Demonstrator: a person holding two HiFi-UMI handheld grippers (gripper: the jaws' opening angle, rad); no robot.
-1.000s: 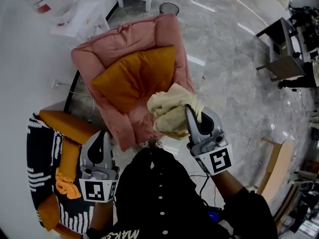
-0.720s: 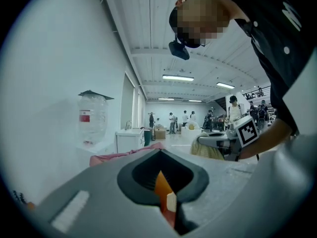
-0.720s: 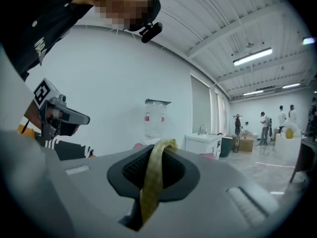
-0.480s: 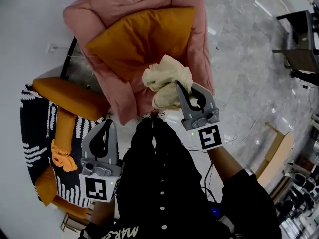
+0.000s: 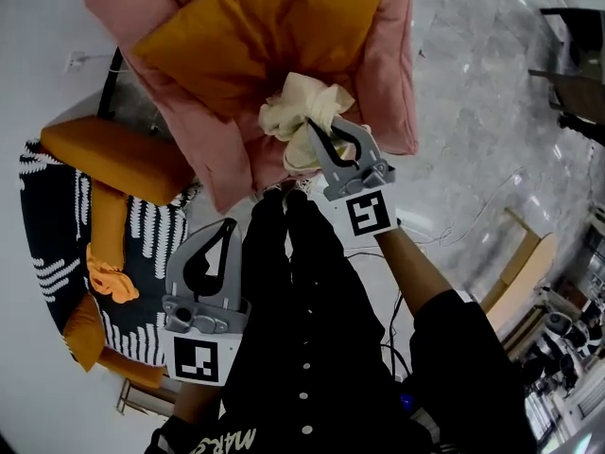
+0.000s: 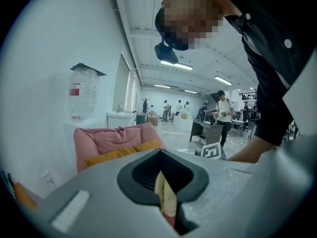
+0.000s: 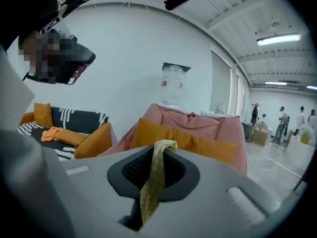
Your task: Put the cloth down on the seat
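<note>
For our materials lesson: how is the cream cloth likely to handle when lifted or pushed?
Probably floppy: the cloth bunches in loose folds beyond the right gripper. Likely light: a single pinch carries the whole bundle. Pushed, it would probably crumple rather than slide.

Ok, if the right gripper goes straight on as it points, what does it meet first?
Likely the orange cushion on the pink seat, with the held cloth touching before the right gripper does.

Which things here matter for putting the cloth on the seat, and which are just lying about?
Job: cloth, shut in the right hand-held gripper; pink armchair; orange cushion on its seat.
Lying about: striped sofa; sofa cushion; crumpled orange rag; left hand-held gripper, shut and idle.
</note>
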